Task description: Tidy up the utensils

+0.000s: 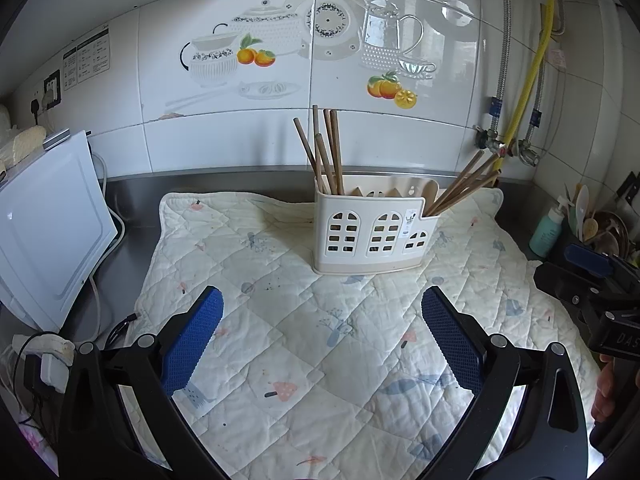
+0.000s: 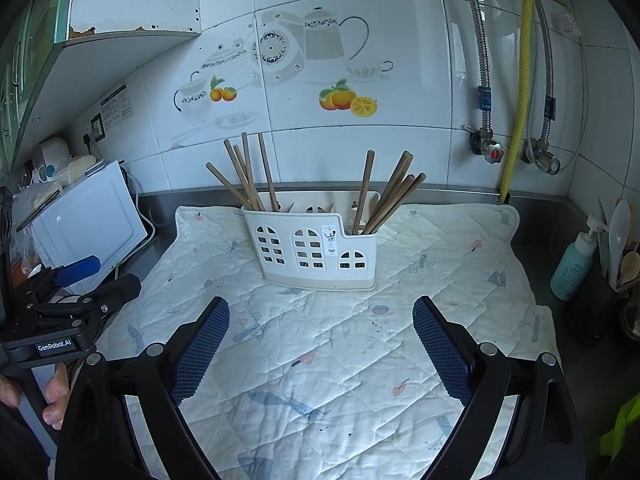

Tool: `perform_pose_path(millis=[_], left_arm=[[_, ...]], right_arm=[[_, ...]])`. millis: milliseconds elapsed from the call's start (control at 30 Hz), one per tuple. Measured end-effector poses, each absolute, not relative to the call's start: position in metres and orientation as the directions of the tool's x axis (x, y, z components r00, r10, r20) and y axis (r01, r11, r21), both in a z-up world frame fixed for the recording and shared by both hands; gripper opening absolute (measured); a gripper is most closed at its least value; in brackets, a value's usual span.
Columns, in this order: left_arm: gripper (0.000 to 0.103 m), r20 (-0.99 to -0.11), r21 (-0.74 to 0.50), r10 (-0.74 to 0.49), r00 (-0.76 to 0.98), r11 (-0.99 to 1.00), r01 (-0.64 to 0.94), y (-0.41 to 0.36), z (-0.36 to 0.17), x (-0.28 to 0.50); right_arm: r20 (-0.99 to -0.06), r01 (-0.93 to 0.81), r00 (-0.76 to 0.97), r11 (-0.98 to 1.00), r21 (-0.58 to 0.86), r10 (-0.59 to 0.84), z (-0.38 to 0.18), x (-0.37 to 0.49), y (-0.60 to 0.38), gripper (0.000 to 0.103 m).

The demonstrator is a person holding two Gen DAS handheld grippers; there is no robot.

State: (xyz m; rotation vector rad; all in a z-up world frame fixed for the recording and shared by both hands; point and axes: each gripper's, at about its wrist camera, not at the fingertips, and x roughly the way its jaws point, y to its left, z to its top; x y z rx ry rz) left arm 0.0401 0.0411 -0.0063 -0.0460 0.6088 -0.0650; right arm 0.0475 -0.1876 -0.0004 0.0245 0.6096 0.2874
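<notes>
holder (image 1: 370,228) is set on cloth (image 1: 280,340), chopsticks (image 1: 326,152) inside | left gripper (image 1: 322,340) and right gripper (image 2: 320,350): fingers spread, nothing held | sticks judged light, stiff, slippery; best pinched near tops

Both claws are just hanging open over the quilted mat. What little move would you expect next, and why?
Probably a pull-back, or a pause. Both the left gripper and the right gripper are open and empty, no loose utensil shows on the quilted mat, and the chopsticks already stand in the holder. The sorting looks done, though I can't be sure.
</notes>
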Motion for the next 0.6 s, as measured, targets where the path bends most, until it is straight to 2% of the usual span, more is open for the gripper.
perform_pose_path(millis=[600], left_arm=[[0.098,-0.570,-0.058,-0.067,0.819,0.997,0.041,0.0424,-0.0079,0.0385]], right_arm=[[-0.557,-0.260,0.783,0.959,0.111,0.277,0.0018,0.0468,-0.1861,0.090]])
